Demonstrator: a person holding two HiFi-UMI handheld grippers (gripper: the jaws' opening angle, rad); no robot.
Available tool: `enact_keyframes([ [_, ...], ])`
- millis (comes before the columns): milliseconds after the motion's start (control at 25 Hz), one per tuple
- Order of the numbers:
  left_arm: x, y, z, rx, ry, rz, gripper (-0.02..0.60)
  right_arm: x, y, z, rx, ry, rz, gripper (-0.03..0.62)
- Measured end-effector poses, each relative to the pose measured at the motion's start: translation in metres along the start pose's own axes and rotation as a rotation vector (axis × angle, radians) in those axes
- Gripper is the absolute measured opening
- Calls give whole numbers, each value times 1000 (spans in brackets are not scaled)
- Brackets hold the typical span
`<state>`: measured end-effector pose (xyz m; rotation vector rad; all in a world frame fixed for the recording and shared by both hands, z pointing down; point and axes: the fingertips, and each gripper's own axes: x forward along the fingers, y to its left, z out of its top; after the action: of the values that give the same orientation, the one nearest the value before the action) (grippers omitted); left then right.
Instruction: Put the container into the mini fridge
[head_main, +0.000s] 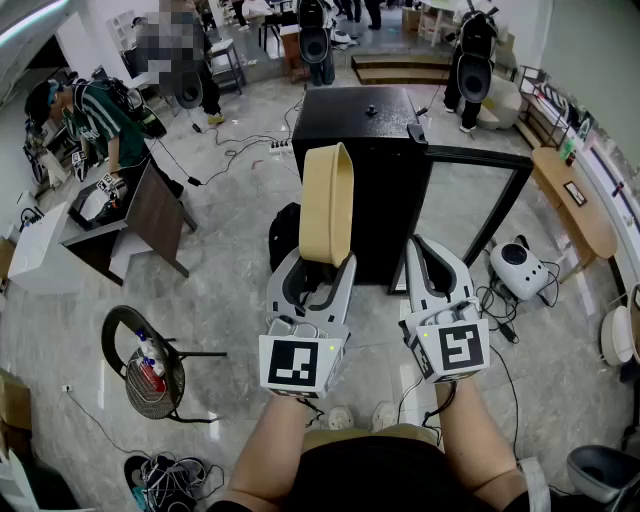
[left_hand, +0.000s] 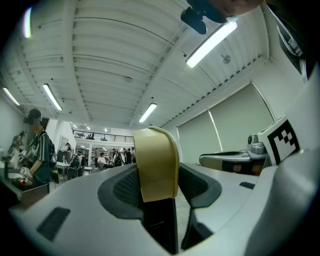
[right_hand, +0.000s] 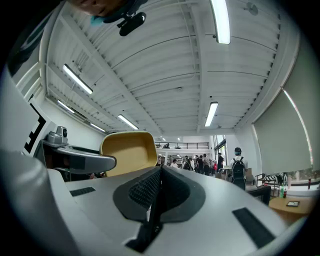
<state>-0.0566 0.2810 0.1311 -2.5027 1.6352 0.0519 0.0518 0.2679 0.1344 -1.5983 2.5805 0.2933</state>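
A tan container (head_main: 327, 205) stands on edge between the jaws of my left gripper (head_main: 322, 262), which is shut on it. In the left gripper view the container (left_hand: 156, 162) fills the gap between the two grey pads. My right gripper (head_main: 432, 262) is held beside it to the right, its jaws pressed together with nothing between them. The right gripper view shows the container (right_hand: 127, 152) off to its left. Ahead on the floor stands the black mini fridge (head_main: 365, 170) with its glass door (head_main: 470, 215) swung open to the right.
A round wire basket (head_main: 150, 370) with bottles stands on the floor at the left. Cables and a white device (head_main: 520, 268) lie to the right of the fridge door. People (head_main: 100, 120) work at tables at the back left. My shoes (head_main: 360, 417) show below.
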Motion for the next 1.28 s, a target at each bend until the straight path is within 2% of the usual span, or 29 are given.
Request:
enact_keyframes([
  [120, 0, 0, 3, -7, -30, 3, 233, 0, 4, 0, -4, -1, -1, 35],
  [600, -1, 5, -2, -7, -8, -10, 233, 4, 7, -4, 22, -2, 1, 35],
  [920, -1, -2, 6, -25, -42, -12, 233, 0, 7, 0, 25, -12, 4, 35],
  [1080, 2, -4, 3, -3, -20, -15, 233, 0, 3, 1, 15, -19, 7, 35],
  [1200, 5, -8, 4, -31, -49, -3, 233, -1, -1, -2, 16, -16, 12, 35],
  [1280, 5, -12, -3, -22, -24, -3, 233, -3, -6, -5, 23, -13, 14, 35],
])
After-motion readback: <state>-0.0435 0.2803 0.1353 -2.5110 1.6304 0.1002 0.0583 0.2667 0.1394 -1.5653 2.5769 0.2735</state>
